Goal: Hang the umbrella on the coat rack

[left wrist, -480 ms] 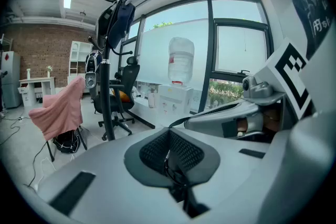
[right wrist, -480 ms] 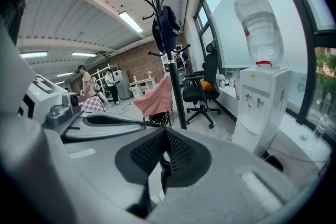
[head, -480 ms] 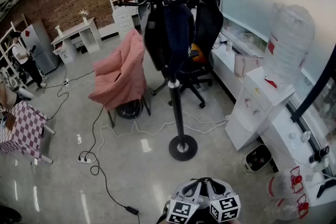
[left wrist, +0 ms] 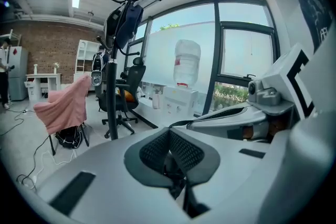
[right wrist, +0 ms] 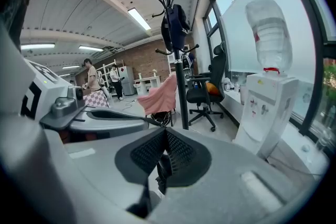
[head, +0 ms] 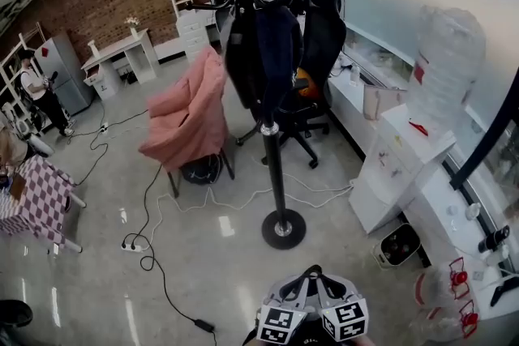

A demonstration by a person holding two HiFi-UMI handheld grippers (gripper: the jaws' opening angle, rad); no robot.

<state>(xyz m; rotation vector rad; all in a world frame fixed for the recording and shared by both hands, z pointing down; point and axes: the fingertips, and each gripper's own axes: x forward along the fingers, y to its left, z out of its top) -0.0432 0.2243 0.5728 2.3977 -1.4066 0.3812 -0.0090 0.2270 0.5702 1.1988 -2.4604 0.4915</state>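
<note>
While you keep both grippers low and side by side, your left tongs (left wrist: 169, 144) are closed pad to pad with nothing between them. Right tongs (right wrist: 165, 144) are the same, closed and empty. Ahead of you on the floor (head: 203, 255) stands the coat rack (head: 276, 174), a black pole on a round base. The dark blue umbrella (head: 277, 49) hangs folded high on the rack, against the pole, with a black item (head: 239, 61) beside it. Left of the rack is a pink cloth (head: 190, 109) draped over a chair. To the right stands a white water dispenser (head: 397, 166) with a bottle (head: 446, 61) on top. Behind the rack is a black office chair (head: 324, 36).
</note>
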